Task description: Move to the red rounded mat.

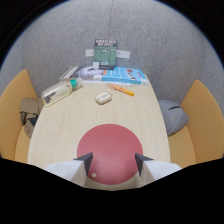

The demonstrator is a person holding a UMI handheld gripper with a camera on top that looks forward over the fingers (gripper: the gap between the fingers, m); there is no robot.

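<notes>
The gripper [113, 161] is hovering right over the red rounded mat [110, 151], which is lying flat on the near end of the pale table [60, 125], well short of the white case [103, 97] and the orange pen [121, 90]. The fingers are standing spread apart, gripping nothing, with the mat's dimpled surface showing between them. It is looking like a thin, light, floppy pad, probably rubbery and grippy rather than slick, and not fragile; any hold would likely be a pinch at its rim. The tool is tilting forward and down, pointing along the table toward the clear bottle [60, 91] and stacked books [124, 75] at the far end.
</notes>
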